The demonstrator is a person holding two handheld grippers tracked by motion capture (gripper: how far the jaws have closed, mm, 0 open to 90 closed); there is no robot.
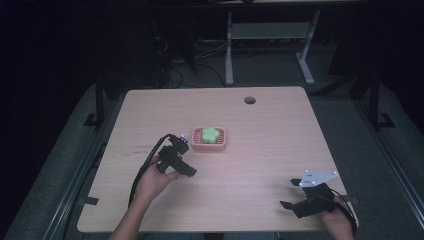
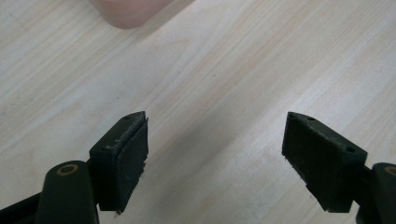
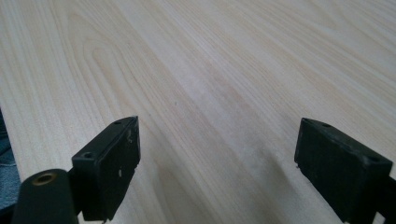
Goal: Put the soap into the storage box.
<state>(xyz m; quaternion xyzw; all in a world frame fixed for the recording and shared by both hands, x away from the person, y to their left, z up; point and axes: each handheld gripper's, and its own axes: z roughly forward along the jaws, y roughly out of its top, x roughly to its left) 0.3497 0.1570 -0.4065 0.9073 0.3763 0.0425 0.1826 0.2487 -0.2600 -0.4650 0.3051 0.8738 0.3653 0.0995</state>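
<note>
Left gripper: jaws apart, empty, just beside pink tray.
Right gripper: jaws apart, empty, near table corner.
Green block: inside pink tray, mid-table.

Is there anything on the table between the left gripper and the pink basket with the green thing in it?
Nothing visible. The left gripper, jaws open, sits just beside the pink basket holding the green thing, with bare table between them.
</note>
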